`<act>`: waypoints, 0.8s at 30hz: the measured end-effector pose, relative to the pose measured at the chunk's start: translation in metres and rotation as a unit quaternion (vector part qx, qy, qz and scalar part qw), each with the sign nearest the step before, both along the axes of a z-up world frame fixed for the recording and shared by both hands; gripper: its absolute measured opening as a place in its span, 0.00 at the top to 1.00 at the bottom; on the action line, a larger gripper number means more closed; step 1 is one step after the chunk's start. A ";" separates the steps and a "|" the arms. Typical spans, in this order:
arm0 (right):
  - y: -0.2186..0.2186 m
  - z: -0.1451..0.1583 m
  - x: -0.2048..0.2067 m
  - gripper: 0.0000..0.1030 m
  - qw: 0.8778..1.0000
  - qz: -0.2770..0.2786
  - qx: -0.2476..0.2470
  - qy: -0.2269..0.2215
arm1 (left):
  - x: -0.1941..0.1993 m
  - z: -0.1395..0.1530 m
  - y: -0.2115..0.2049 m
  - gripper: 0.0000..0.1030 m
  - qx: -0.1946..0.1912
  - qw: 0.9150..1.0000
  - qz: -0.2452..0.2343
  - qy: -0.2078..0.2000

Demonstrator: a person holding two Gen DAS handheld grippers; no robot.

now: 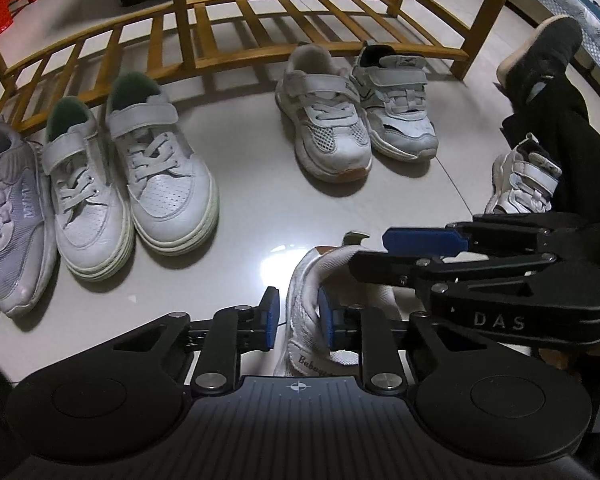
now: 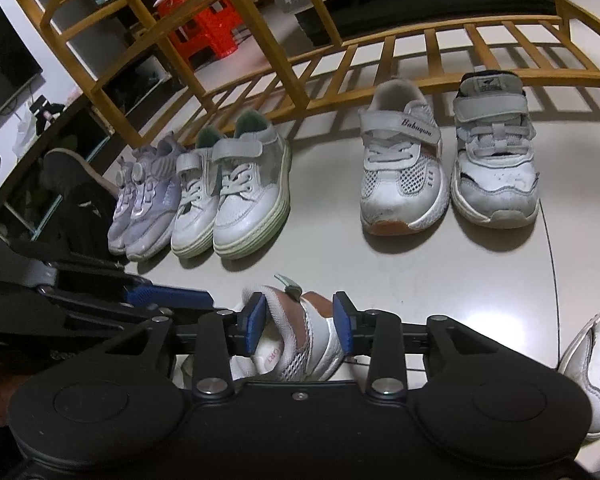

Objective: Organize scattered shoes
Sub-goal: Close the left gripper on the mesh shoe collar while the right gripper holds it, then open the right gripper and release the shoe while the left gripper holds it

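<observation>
So the white sneaker (image 1: 312, 276) with the pinkish lining is sat on the pale floor (image 1: 240, 208) at the near edge, right under both tools, a bit apart from the lined-up shoes further back. The left gripper (image 1: 298, 316) is clamped down narrow on the sneaker's left side wall, one blue pad outside and one tucked inside the collar. The right gripper (image 2: 300, 322) is set around the shoe's heel end, a pad close against each side, but honestly whether it's actually squeezing can't be told. Further back, in front of the wooden rack (image 1: 260, 12), a lilac pair (image 2: 144, 208) and a green-lined pair (image 1: 132, 184) are parked on the left, and two white strap shoes (image 1: 360, 116) are lined up on the right.
</observation>
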State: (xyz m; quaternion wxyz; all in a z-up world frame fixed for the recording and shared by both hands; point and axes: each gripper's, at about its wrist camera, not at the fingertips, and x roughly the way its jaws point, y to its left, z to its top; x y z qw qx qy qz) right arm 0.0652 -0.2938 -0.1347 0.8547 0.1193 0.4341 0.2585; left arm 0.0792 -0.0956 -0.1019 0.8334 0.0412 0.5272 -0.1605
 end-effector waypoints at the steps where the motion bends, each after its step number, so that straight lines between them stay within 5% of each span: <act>1: -0.001 0.000 0.000 0.60 1.000 -0.003 0.001 -0.001 | 0.000 0.000 0.000 0.85 -0.001 1.000 0.001 0.000; 14: -0.014 0.001 0.005 0.56 0.999 -0.040 0.018 0.007 | -0.008 0.004 0.013 0.91 0.007 0.998 0.065 0.004; 20: -0.006 0.001 0.001 0.52 1.000 -0.002 0.017 0.011 | -0.006 0.005 0.028 0.94 0.006 0.994 0.110 0.003; 24: 0.000 0.003 -0.006 0.39 0.998 0.042 0.033 0.019 | -0.005 0.006 0.037 0.94 0.001 0.991 0.132 0.005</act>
